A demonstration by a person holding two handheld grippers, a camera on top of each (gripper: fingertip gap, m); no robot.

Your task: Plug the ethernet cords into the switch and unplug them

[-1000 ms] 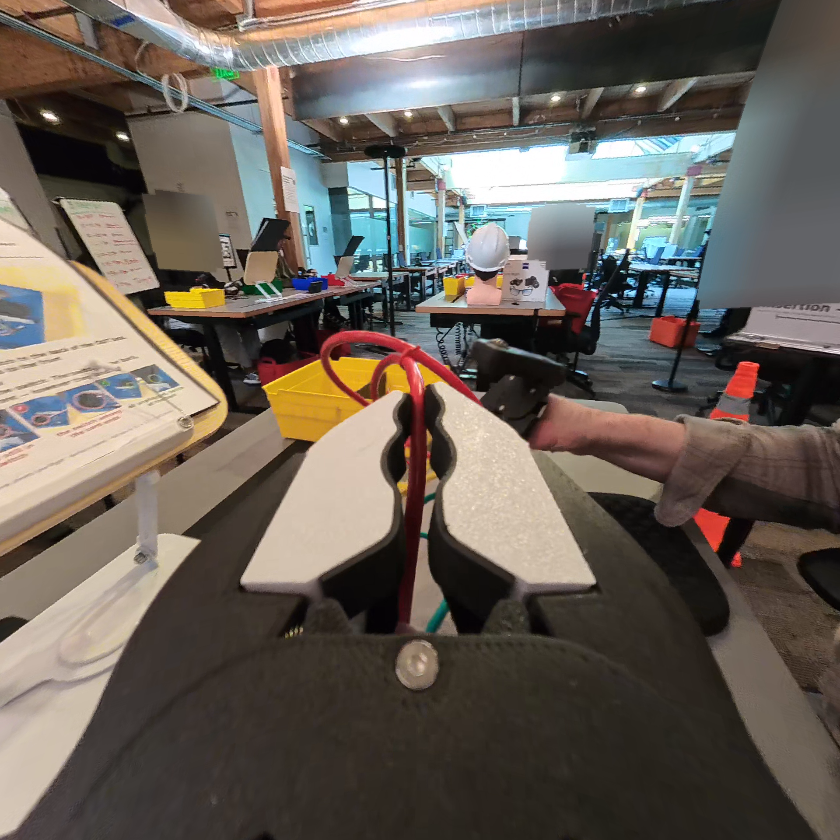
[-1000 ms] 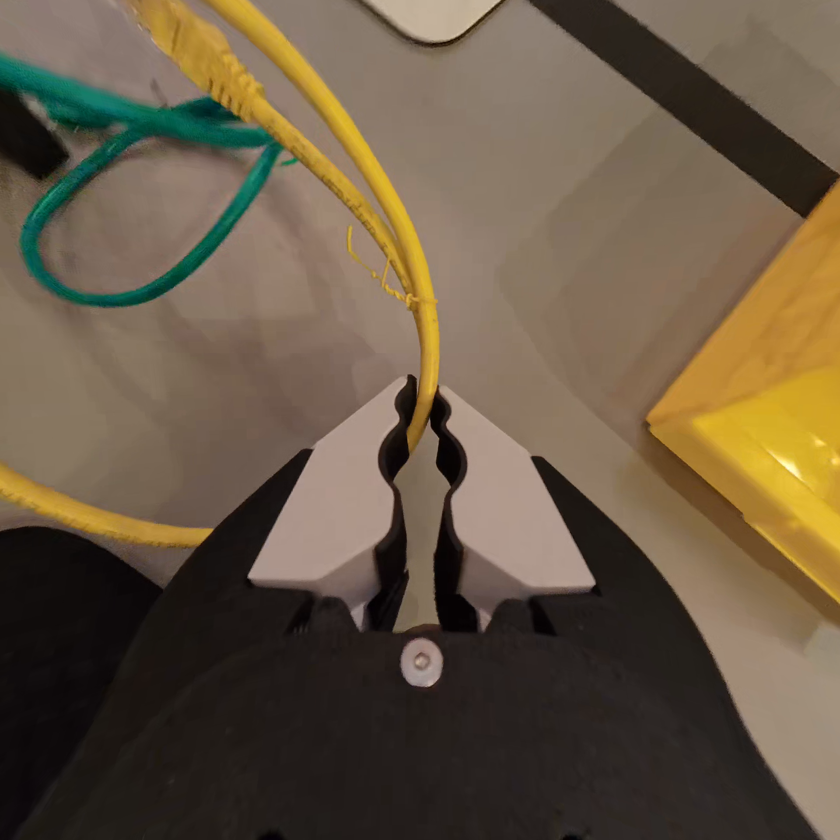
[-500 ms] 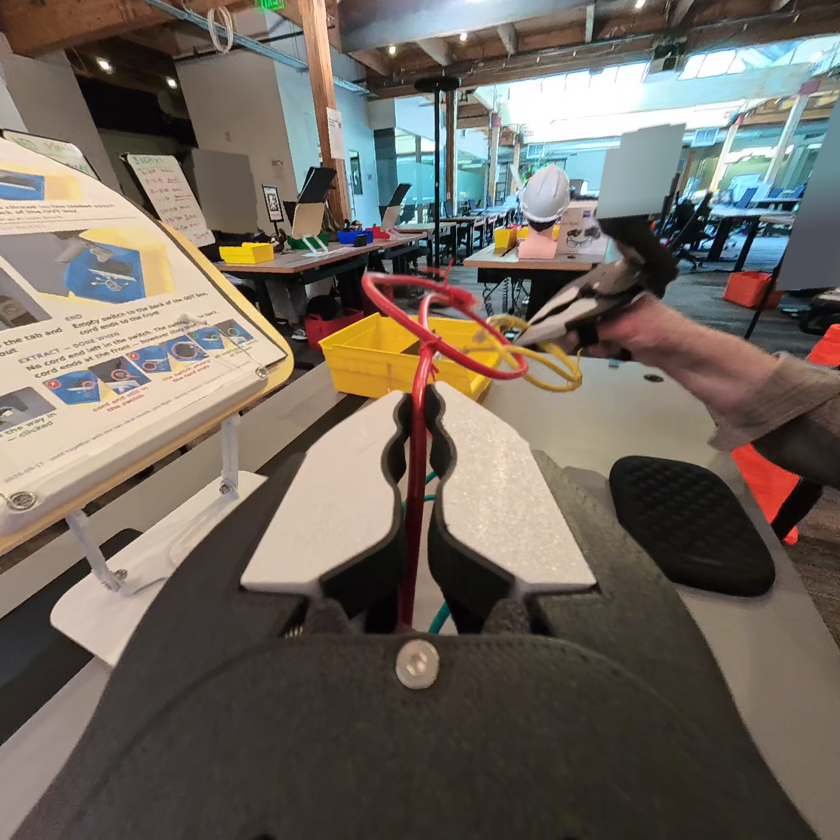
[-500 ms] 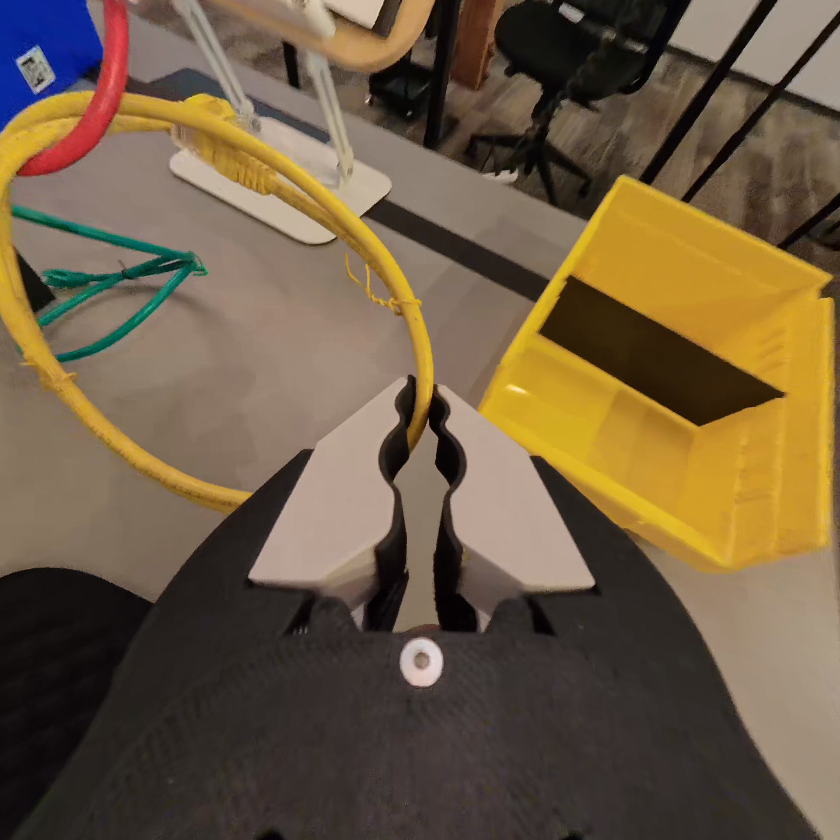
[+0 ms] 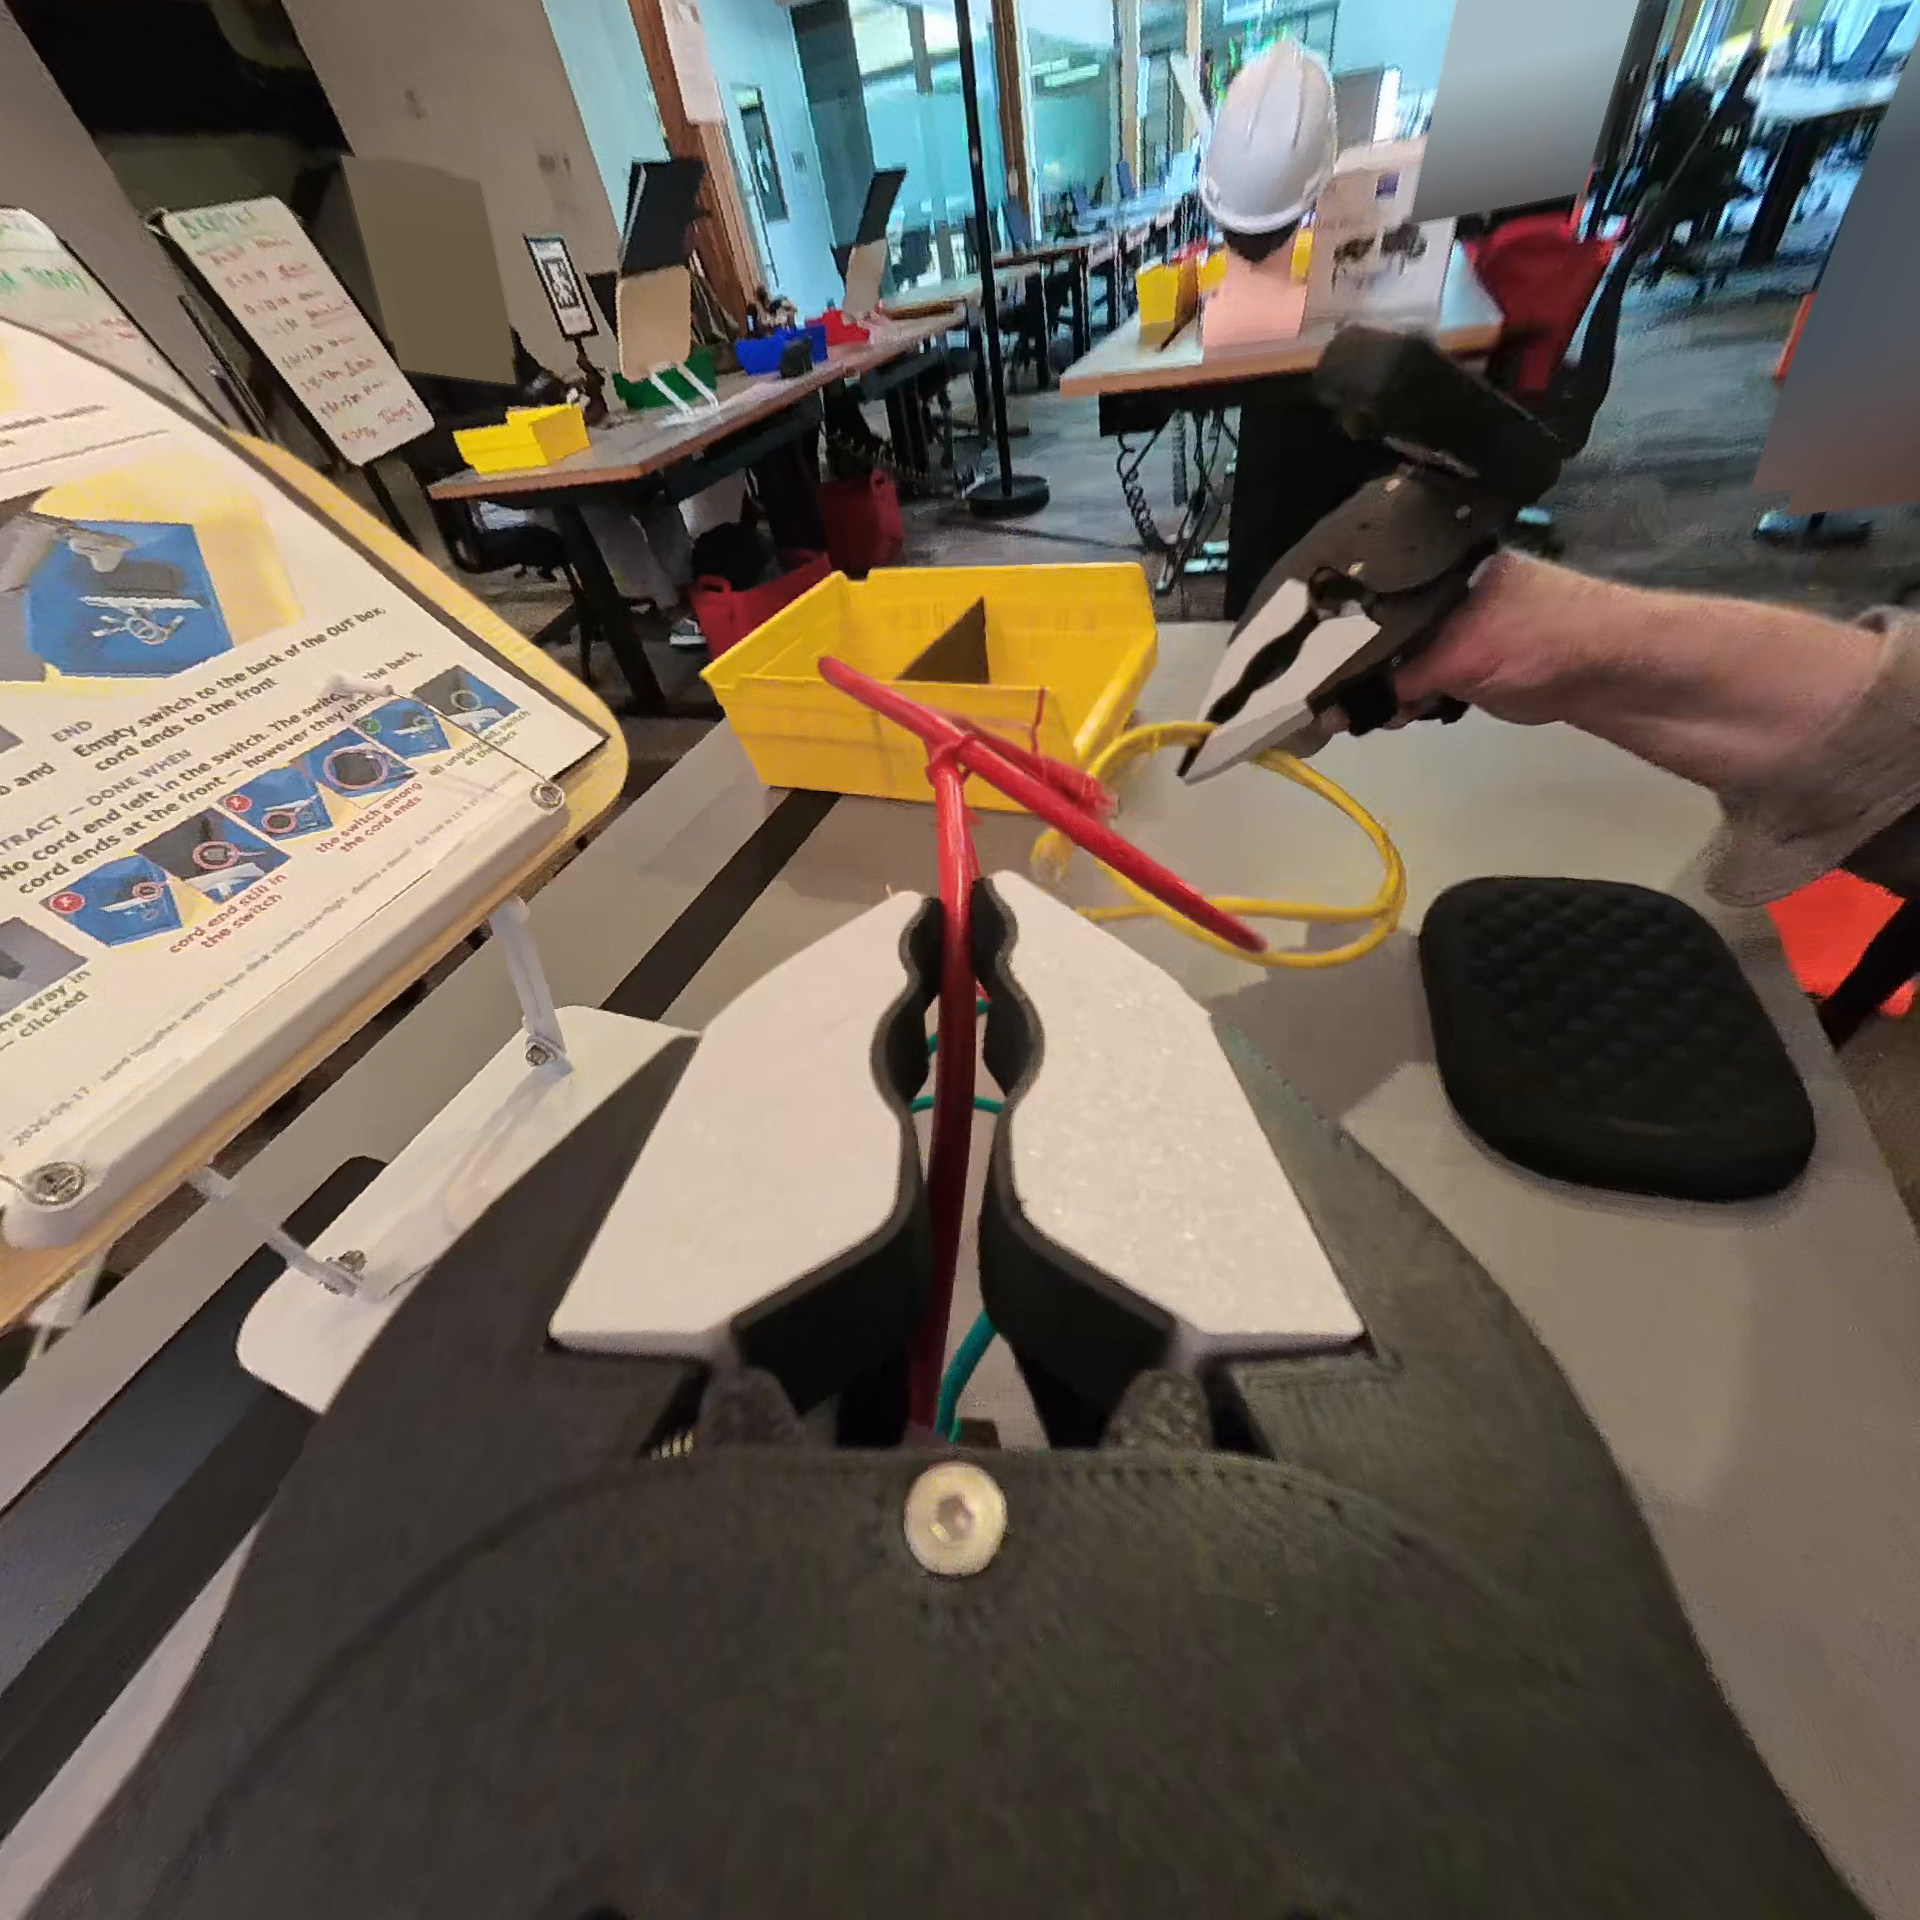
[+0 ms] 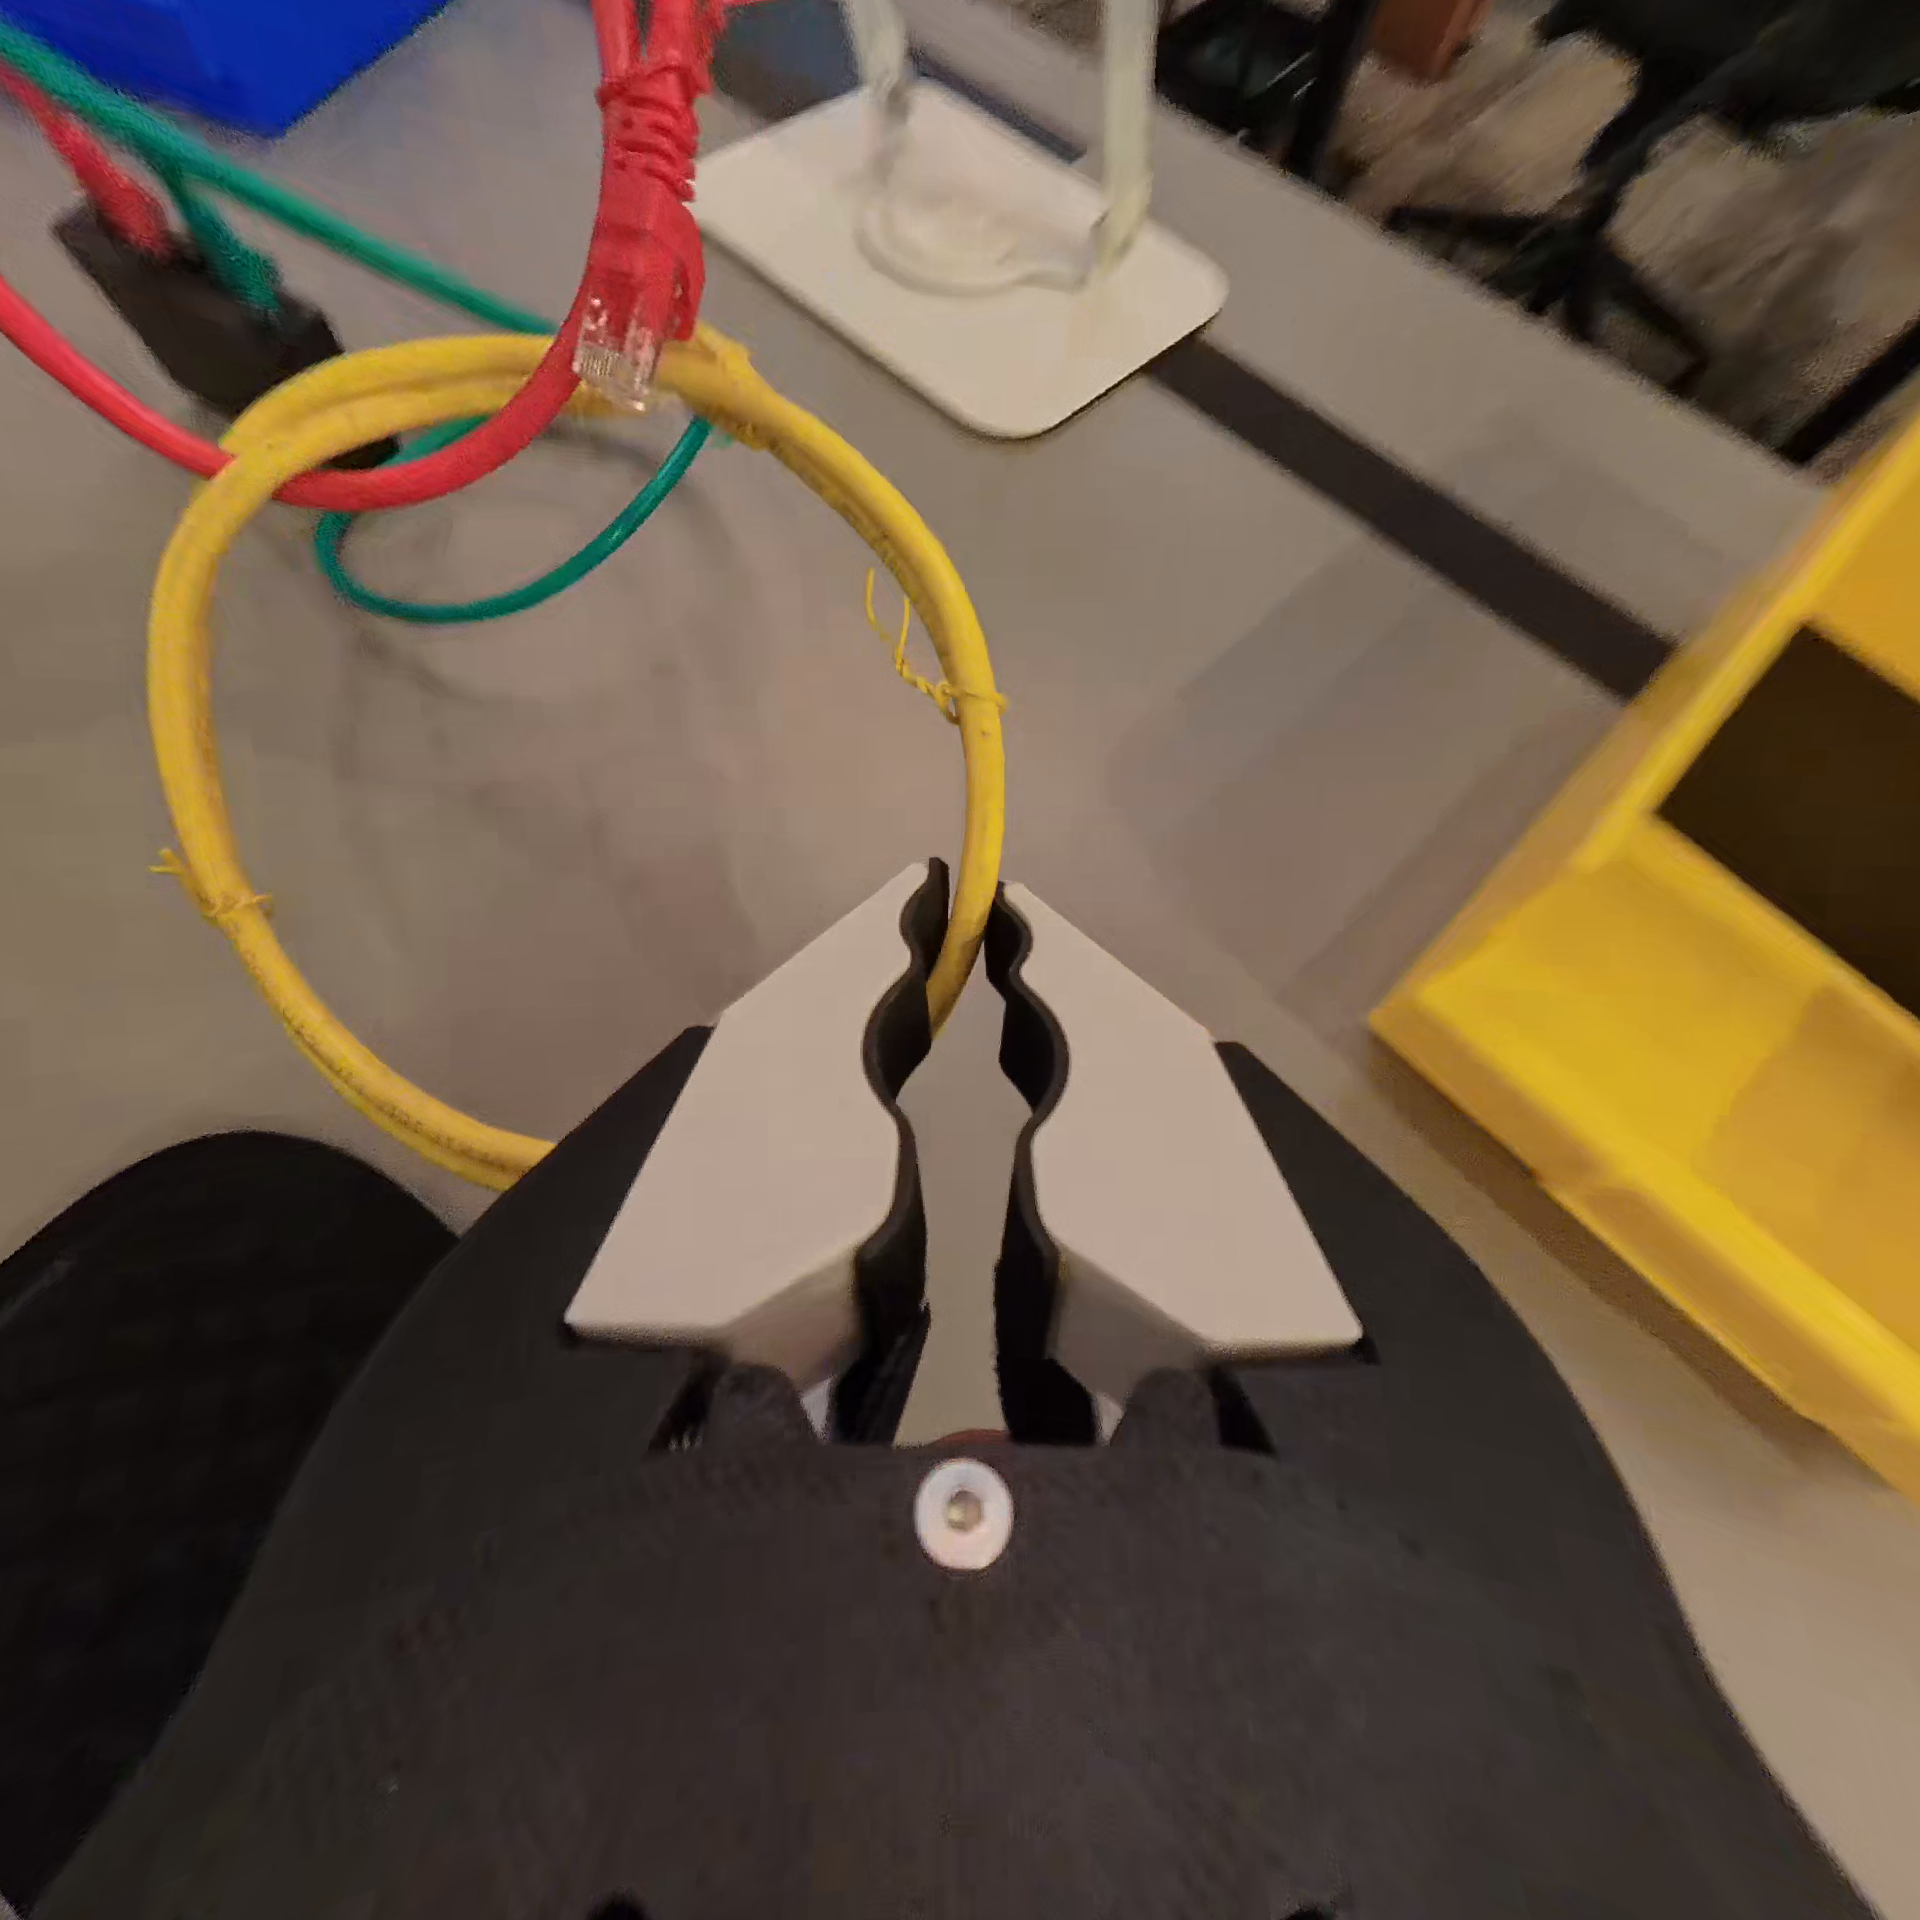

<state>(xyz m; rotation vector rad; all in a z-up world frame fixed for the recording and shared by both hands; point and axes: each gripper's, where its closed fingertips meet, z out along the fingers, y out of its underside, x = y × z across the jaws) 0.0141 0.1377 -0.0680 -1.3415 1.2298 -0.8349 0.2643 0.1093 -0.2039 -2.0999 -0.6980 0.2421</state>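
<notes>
My left gripper (image 5: 958,920) is shut on a red ethernet cord (image 5: 951,810), which rises from between the fingers and bends forward over the table. Its free red plug (image 6: 636,312) hangs in front of the yellow loop in the right wrist view. My right gripper (image 6: 966,899), also seen in the left wrist view (image 5: 1216,753), is shut on a looped yellow cord (image 6: 187,665) held low over the grey table (image 6: 1195,675). A black switch (image 6: 223,322) at the far left has a red and a green cord (image 6: 468,611) plugged into it.
A yellow bin (image 5: 935,675) stands at the table's far edge, right of the right gripper (image 6: 1662,1039). An instruction board (image 5: 260,790) on a white stand (image 6: 966,291) is at the left. A black pad (image 5: 1610,1039) lies at the right. A blue box (image 6: 239,52) sits behind the switch.
The right gripper has come down and toward the table with the yellow loop. The left gripper has tilted downward, still on the red cord, whose loop has swung forward across the yellow one.
</notes>
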